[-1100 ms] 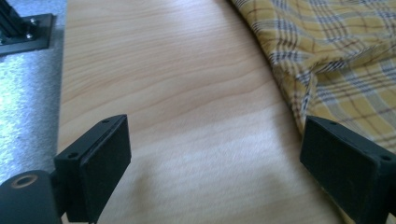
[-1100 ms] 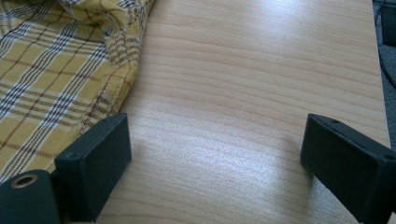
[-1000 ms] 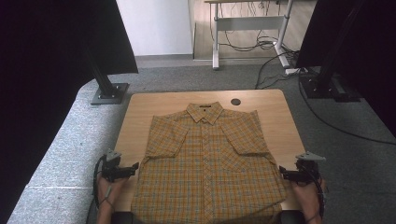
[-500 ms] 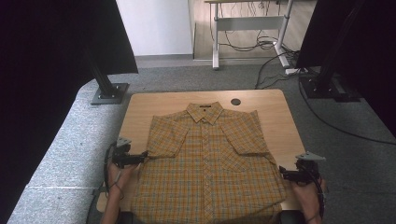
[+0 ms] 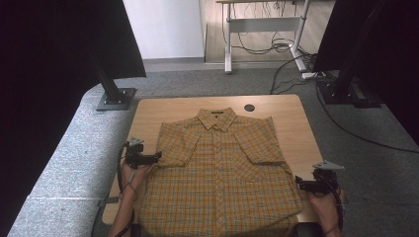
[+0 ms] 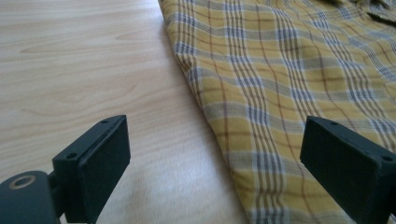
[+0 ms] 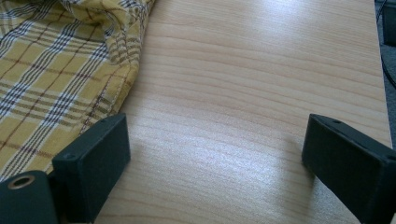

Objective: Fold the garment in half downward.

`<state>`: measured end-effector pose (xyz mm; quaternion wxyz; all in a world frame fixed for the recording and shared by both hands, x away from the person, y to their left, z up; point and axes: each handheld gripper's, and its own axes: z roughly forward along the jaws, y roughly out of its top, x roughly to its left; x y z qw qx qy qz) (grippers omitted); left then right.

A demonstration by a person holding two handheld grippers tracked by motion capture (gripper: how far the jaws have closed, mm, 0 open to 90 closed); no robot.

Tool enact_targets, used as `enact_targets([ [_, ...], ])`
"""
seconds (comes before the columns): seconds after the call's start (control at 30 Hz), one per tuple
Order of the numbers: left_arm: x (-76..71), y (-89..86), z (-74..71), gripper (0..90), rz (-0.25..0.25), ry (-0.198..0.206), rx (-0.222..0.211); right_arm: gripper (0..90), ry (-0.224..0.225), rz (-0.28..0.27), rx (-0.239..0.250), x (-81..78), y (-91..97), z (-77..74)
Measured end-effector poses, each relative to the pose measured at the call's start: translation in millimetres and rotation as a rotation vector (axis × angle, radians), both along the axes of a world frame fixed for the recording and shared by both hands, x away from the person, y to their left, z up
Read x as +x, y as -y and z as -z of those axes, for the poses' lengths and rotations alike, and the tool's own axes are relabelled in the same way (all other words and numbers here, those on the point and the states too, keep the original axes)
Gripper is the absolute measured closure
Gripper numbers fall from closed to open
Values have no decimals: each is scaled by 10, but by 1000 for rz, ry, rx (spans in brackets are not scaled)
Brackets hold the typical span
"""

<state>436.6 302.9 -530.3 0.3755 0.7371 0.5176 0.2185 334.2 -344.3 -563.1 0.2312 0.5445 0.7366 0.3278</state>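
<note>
Grey carpet room, wooden worktop (image 5: 291, 123). Yellow plaid shirt (image 5: 220, 177) flat in middle, collar far end, long axis running away from person. Left tongs (image 5: 157, 156) wide open, holding nothing, right at sleeve edge, nearer. Right tongs (image 5: 298, 183) also wide open, empty, just off hem corner. Bare wood both sides for moving.
</note>
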Motion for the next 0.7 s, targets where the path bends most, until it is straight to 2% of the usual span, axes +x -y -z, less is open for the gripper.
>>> enact_targets([
  [0.47,329,76,51,87,-17,-8,-24,66,-2,-1,0,2,-2,0],
  [0.7,474,102,65,87,-32,-9,-16,66,-2,-1,0,2,-2,0],
])
